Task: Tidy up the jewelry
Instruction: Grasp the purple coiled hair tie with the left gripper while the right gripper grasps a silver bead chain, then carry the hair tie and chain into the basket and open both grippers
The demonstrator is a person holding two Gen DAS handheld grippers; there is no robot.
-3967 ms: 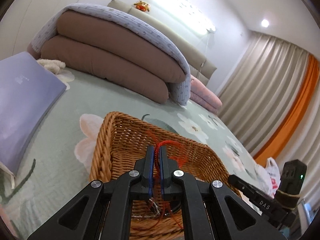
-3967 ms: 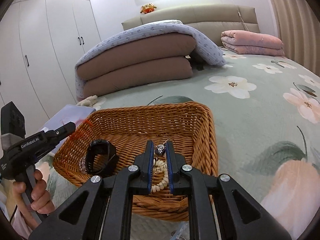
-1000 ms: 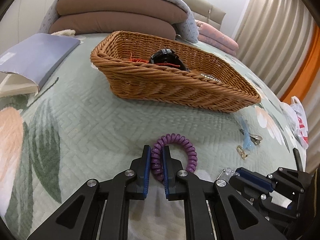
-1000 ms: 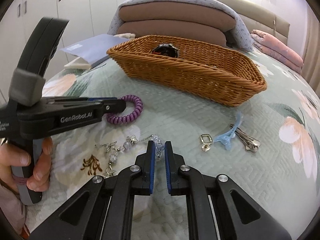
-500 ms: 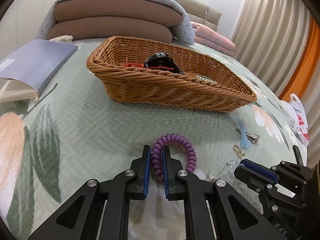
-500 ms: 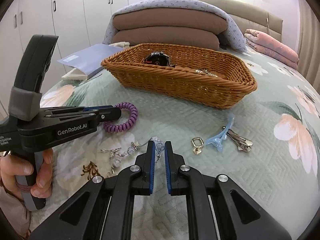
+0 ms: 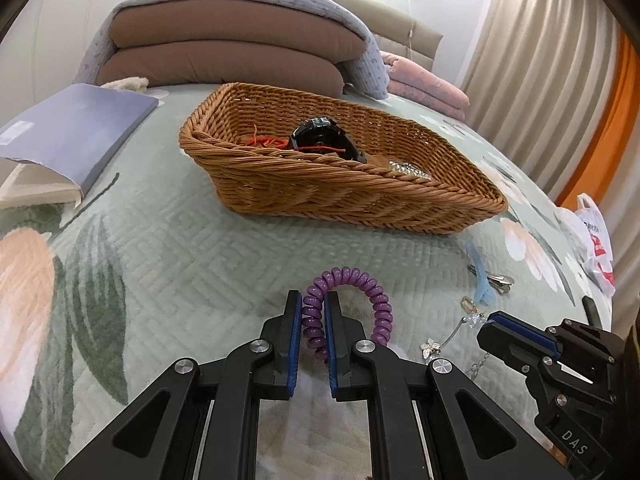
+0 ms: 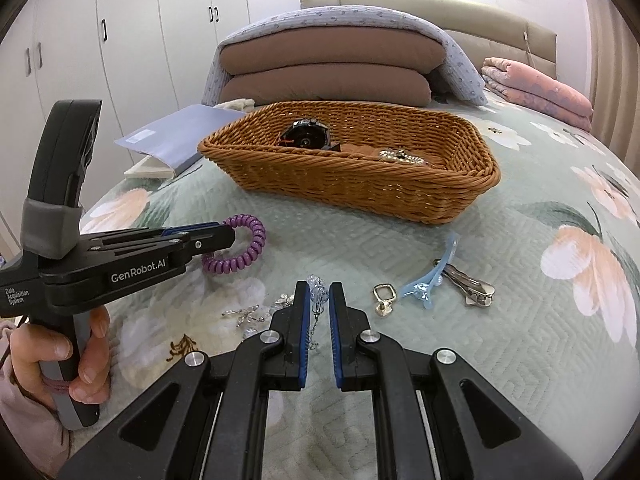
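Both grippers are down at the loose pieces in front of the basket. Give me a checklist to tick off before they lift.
1. Left gripper shut on the purple coil: ok.
2. Right gripper around the crystal chain: ok; firm grip: cannot tell.
3. Rest of chain free of snags on the bedspread: cannot tell.
4. Basket has room: ok.
5. Grippers apart from each other: ok.
6. Blue clip and ring lie out of the way: ok.
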